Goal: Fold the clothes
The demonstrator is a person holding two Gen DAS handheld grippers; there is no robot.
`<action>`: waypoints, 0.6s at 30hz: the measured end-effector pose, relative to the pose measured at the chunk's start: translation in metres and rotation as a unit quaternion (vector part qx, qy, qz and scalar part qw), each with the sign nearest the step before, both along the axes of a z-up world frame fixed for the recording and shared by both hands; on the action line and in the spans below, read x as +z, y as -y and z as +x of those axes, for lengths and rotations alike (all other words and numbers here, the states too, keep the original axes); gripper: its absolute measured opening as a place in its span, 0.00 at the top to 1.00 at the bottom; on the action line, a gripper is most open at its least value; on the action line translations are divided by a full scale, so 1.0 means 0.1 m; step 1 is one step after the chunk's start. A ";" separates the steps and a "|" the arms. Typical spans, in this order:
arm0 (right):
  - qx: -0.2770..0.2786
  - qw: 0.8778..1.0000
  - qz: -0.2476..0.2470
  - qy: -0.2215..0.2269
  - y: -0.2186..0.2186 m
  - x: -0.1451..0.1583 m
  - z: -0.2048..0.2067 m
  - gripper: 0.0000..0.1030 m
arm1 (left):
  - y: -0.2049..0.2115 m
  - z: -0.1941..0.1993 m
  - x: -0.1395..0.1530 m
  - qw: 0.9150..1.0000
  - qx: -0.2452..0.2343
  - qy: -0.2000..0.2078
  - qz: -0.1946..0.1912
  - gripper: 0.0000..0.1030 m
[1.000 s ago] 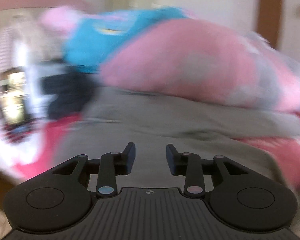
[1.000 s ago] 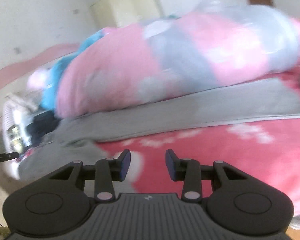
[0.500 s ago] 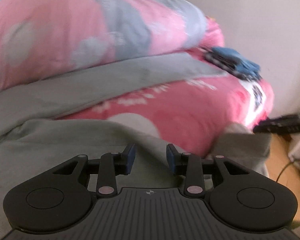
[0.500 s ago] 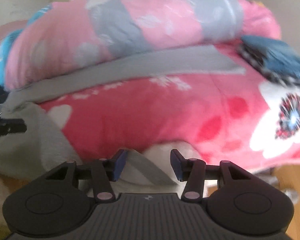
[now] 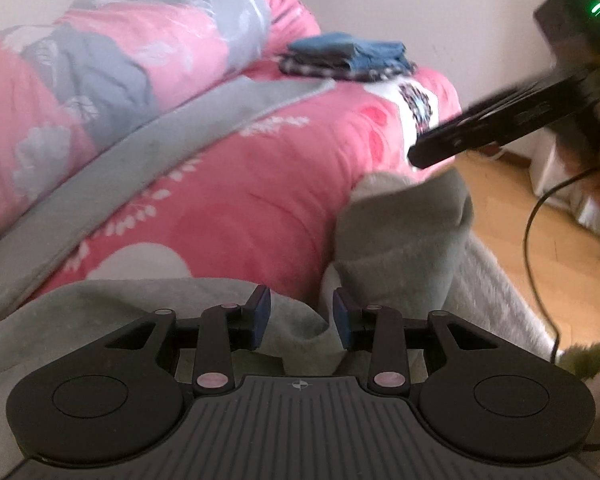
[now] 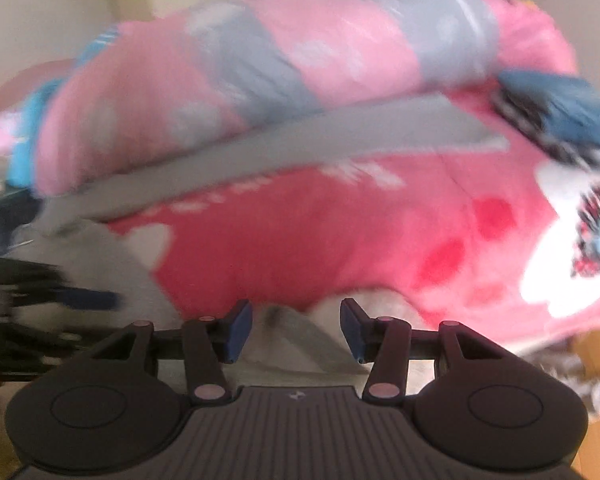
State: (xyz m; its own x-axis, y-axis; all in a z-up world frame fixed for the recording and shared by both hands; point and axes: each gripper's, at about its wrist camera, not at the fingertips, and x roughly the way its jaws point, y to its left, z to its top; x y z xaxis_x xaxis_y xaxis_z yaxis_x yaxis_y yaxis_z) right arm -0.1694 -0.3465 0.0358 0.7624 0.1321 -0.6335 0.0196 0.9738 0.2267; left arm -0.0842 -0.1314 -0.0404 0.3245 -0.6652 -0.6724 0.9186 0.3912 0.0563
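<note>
A: Where are we, and where is the clothing we are meant to fold?

B: We face a bed covered by a pink blanket [image 5: 236, 200]. A grey-green fleecy garment [image 5: 400, 232] lies along the near edge. One part is bunched under our left gripper [image 5: 302, 314]; another part humps up to the right, at the bed's near right corner.

A: Are our tongs holding it?

B: No. The left gripper's jaws stand apart, with garment fabric lying in the gap but not pinched. Our right gripper [image 6: 296, 328] is also spread wide, above pale fabric at the bed edge. That view is blurred, so we cannot tell whether it touches the cloth.

A: Why do we have both grippers there?

B: We judge that both sit at the garment's near edge, well apart, so each could take a separate part and spread it flat. Whether that edge is a hem or a sleeve we cannot tell.

A: Anything else?

B: A rolled pink and grey quilt [image 5: 112, 72] lies along the far side. A small stack of blue folded clothes [image 5: 348, 56] sits at the far right, out of the way, probably where folded pieces go.
</note>
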 end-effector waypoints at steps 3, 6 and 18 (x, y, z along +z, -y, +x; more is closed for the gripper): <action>0.069 0.997 -0.018 0.012 -0.19 0.05 -0.09 0.50 | 0.01 0.02 -0.03 1.000 -0.001 -0.003 0.004 0.67; 0.139 0.990 -0.035 -0.013 -0.40 0.00 -0.08 0.51 | -0.04 0.04 -0.03 1.000 0.008 -0.005 0.000 0.67; 0.186 0.980 -0.076 -0.009 -0.57 -0.05 -0.18 0.52 | -0.02 -0.02 -0.04 0.999 -0.009 -0.027 -0.015 0.61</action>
State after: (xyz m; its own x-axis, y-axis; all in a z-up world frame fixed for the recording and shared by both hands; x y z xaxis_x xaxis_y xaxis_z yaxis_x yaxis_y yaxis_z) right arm -0.1869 -0.2892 0.0308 0.6685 0.3017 -0.6798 -0.3403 0.9368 0.0811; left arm -0.0858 -0.1295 -0.0442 0.2767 -0.6911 -0.6677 0.9266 0.3761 -0.0052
